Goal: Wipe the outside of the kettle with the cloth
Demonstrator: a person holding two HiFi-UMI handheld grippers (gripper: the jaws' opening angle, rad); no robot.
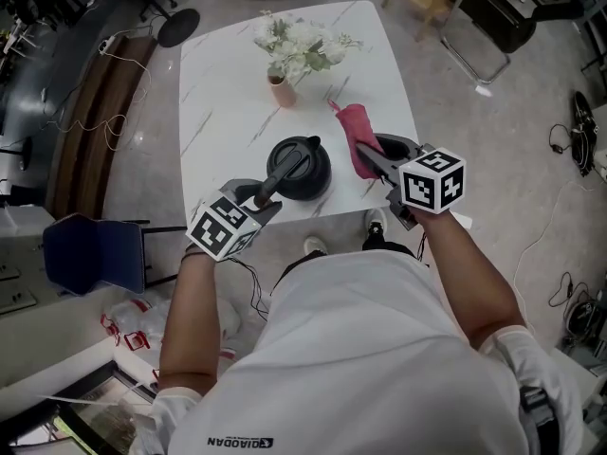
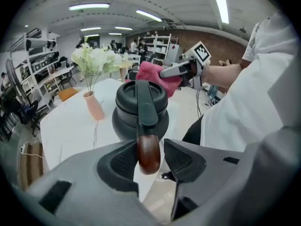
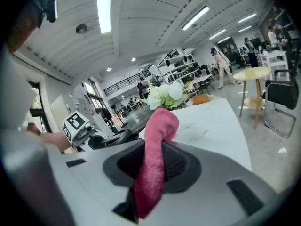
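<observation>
A black kettle (image 1: 300, 170) stands near the front edge of the white marble table (image 1: 223, 83). Its long handle ends in a brown wooden tip (image 2: 149, 152) that points at me. My left gripper (image 1: 265, 197) reaches down over that tip. In the left gripper view the tip lies between the two pads of the left gripper (image 2: 149, 160), with a gap showing on the right side, so the jaws are open. My right gripper (image 1: 370, 153) hovers just right of the kettle, shut on a pink cloth (image 1: 355, 127). The cloth (image 3: 156, 147) hangs folded through the jaws.
A pink vase of white flowers (image 1: 282, 90) stands behind the kettle in the middle of the table. A blue chair (image 1: 95, 254) is on the floor at the left, and a black chair (image 1: 498, 12) at the far right. Cables lie on the floor.
</observation>
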